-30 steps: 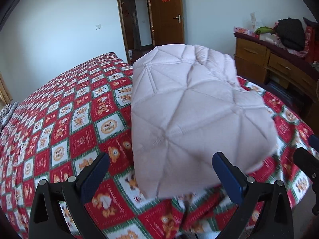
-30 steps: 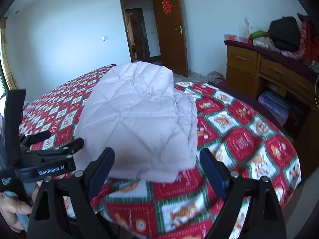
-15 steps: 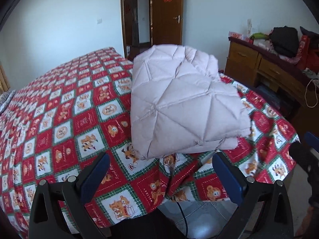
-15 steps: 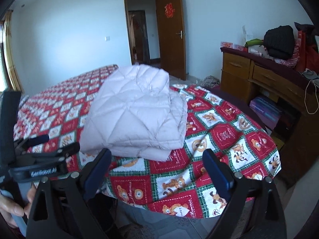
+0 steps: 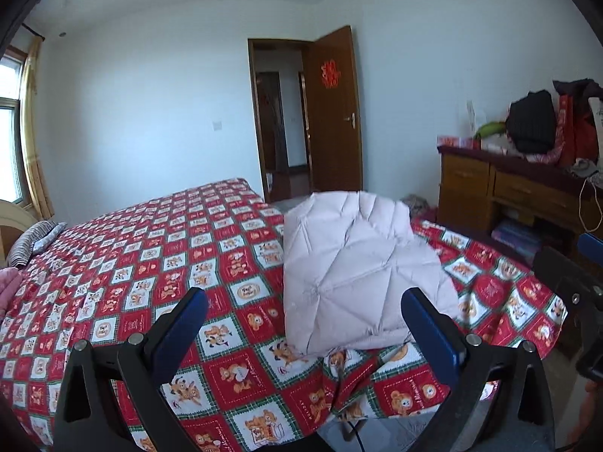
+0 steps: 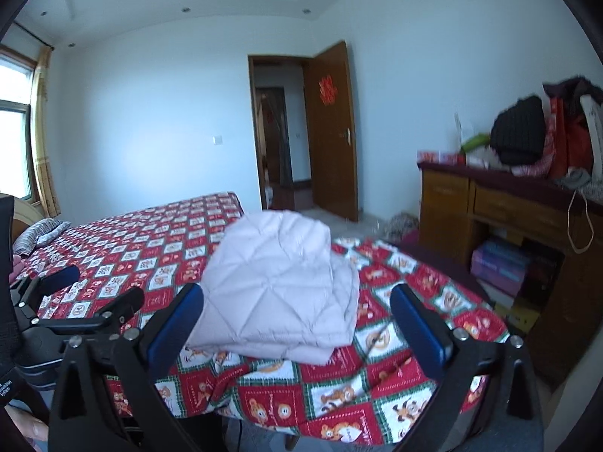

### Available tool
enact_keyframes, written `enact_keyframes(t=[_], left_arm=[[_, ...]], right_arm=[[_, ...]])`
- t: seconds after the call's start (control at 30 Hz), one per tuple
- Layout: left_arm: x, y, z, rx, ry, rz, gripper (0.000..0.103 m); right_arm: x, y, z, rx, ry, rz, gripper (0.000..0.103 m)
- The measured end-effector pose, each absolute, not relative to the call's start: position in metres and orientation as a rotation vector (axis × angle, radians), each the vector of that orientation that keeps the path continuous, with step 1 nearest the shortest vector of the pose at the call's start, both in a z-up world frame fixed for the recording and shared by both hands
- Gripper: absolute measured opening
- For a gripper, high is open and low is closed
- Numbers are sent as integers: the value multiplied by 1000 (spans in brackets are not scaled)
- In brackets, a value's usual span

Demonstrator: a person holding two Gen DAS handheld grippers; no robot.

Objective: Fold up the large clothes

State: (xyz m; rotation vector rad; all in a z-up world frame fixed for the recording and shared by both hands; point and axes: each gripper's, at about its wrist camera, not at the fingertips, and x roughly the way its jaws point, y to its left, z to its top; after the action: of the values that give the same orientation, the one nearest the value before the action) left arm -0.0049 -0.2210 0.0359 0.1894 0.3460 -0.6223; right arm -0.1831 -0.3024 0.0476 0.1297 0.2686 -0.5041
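A pale pink quilted jacket [image 5: 358, 263] lies folded into a thick stack near the corner of the bed; it also shows in the right wrist view [image 6: 279, 282]. The bed [image 5: 150, 256] has a red, green and white bear-print cover. My left gripper [image 5: 305, 324] is open and empty, held back from the bed's near edge. My right gripper [image 6: 297, 324] is open and empty too, also back from the bed edge. The left gripper shows at the left of the right wrist view [image 6: 75, 301].
A wooden dresser [image 5: 520, 192] piled with bags and clothes stands at the right wall. An open wooden door [image 5: 331, 120] is at the back. A striped pillow [image 5: 34, 241] lies at the bed's far left. A cable [image 5: 354, 433] hangs below the bed edge.
Both grippers have pulled back and up from the folded jacket, which stays on the bed. The view now takes in more of the room and ceiling.
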Motion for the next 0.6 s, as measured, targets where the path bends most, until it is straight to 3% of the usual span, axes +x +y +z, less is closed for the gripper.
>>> enact_keyframes(t=[0.6], left_arm=[[-25, -205, 50, 153, 260, -588, 102]], right_arm=[[-190, -295, 55, 115, 213, -502, 102]])
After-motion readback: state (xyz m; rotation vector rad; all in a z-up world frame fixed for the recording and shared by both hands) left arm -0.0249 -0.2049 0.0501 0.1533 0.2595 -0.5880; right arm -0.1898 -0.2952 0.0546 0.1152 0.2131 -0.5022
